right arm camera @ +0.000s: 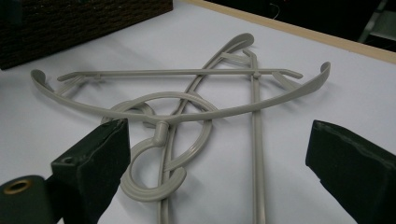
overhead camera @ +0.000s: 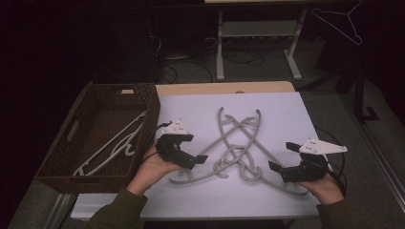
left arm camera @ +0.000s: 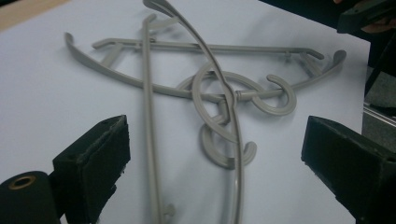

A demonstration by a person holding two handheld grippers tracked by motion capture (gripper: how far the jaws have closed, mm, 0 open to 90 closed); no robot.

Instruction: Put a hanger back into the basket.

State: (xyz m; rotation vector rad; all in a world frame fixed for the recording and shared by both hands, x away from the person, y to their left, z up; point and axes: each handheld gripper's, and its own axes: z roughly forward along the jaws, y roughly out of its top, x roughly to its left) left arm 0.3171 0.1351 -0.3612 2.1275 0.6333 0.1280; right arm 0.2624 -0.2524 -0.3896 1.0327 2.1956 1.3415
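Sleeved forearms enter at the near edge of the high view, cut off at the cuffs. Left hand [overhead camera: 154, 167] grips the left gripper [overhead camera: 200, 158], which points right and slightly down toward the tangle of grey plastic hangers [overhead camera: 239, 148]; its jaws stand spread wide with nothing between them, the hangers lying on the sheet just ahead in the left gripper view [left arm camera: 219, 102]. Right gripper [overhead camera: 282, 157] is held low at the near right, jaws likewise spread, not pinching anything; the nearest hook sits just in front of its left jaw in the right gripper view [right arm camera: 154, 172]. How many hangers are interlocked is hard to make out: two, perhaps three, with hooks looped through each other at the middle. They lie on the white sheet [overhead camera: 200, 109] at table centre, well apart from every edge. Bare sheet lies open on the far side and on the left between the tangle and the dark woven wicker basket [overhead camera: 57, 162]. That basket sits at the left edge and holds white hangers [overhead camera: 114, 148], partly hidden by its wall. Beyond the table the room is dark; a wire hanger [overhead camera: 341, 24] hangs far right, faint.
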